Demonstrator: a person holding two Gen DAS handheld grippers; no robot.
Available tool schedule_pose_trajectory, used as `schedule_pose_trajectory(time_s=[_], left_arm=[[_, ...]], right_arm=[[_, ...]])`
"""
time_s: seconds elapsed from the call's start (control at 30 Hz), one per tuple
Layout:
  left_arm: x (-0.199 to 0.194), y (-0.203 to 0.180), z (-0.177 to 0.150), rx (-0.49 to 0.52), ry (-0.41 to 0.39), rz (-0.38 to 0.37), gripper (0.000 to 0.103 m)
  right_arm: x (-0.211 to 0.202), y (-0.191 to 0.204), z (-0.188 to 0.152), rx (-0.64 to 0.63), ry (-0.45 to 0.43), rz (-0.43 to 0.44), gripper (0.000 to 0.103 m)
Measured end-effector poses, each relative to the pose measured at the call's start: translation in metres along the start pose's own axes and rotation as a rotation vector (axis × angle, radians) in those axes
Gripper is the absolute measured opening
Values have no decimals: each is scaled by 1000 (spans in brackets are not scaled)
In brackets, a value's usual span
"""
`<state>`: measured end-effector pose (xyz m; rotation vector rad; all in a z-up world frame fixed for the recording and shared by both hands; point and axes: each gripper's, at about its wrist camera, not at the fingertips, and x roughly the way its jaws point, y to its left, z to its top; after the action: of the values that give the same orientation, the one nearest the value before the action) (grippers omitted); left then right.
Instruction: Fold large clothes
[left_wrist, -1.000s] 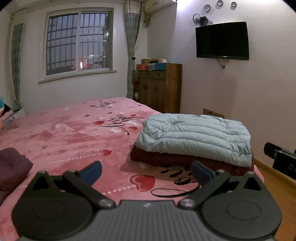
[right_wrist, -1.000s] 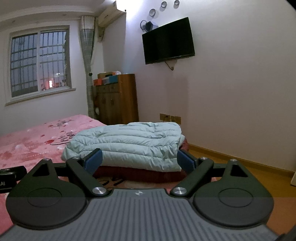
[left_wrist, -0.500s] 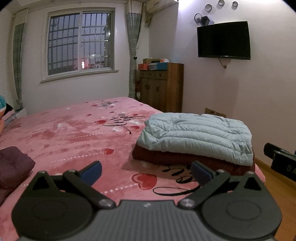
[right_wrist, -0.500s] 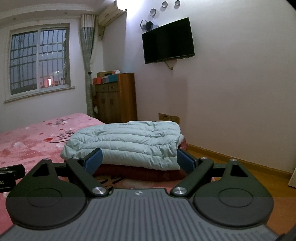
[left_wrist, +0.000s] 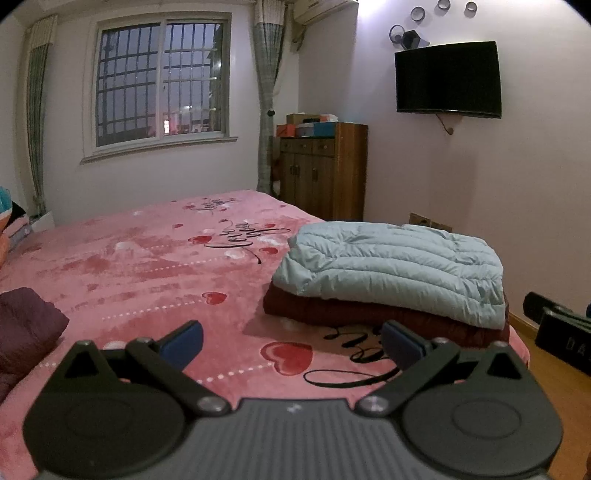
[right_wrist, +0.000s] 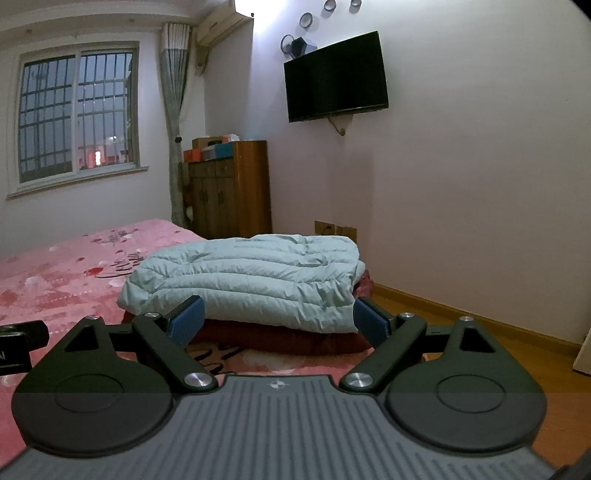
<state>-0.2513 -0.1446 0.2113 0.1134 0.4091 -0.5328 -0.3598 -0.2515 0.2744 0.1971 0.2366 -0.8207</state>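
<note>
Both my left gripper (left_wrist: 291, 345) & right gripper (right_wrist: 279, 319) jaws spread wide w/ nothing held, pale-blue puffer jacket (left_wrist: 391, 267) already folded atop dark-red garment (left_wrist: 369, 317) at the bed (left_wrist: 129, 266) corner, purple garment (left_wrist: 26, 325) prob. left.

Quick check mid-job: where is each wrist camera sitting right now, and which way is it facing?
Left wrist: above the pink bed, facing the window; open left gripper in the foreground, the right gripper's edge at far right.
Right wrist: low at the bed's corner, facing the folded light-blue jacket; open right gripper shows.
Shared: jacket on dark red garment, cabinet, TV.
</note>
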Motion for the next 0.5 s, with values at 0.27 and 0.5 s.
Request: schedule_pose_trajectory(time_s=[0.27, 0.5], left_arm=[[0, -1, -1, -1, -3, -5, 102], [1, -2, -1, -7, -8, -5, 102]], right_arm=[[3, 0, 0, -6, 3, -2, 103], [8, -1, 0, -6, 8, -3, 103]])
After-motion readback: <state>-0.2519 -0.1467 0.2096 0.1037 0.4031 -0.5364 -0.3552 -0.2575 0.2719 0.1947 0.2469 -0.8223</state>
